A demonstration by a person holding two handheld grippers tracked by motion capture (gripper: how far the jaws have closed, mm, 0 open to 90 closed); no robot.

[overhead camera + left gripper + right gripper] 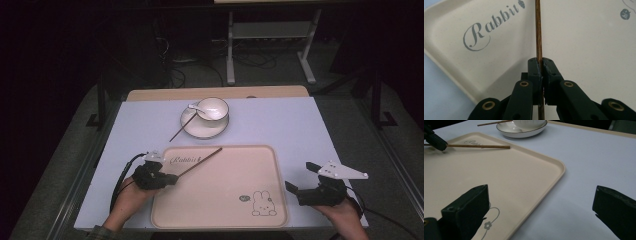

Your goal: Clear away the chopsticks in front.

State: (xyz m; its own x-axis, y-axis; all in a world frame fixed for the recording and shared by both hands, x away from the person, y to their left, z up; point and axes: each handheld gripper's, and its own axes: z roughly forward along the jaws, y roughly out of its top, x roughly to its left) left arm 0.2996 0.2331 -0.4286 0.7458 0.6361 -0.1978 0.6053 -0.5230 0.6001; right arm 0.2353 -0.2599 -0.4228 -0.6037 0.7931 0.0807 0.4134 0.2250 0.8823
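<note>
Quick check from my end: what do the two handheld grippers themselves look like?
Both are black. The left gripper trails a black cable; its linkage arms have brass-coloured pivots. The right gripper carries a pale grey three-cornered plate with small holes, and has blocky black fingers.

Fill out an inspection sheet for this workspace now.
Surface: pale blue table, beige rabbit tray on its near side.
Job's things: one chopstick held over the tray; second chopstick leaning on the plate, which carries a bowl and spoon.
Clutter: nothing seen.
Grippers: left gripper shut on the chopstick; right gripper open, empty.
Cables: left cable trails off the table edge.
Surroundings: dark room, metal stand behind.
</note>
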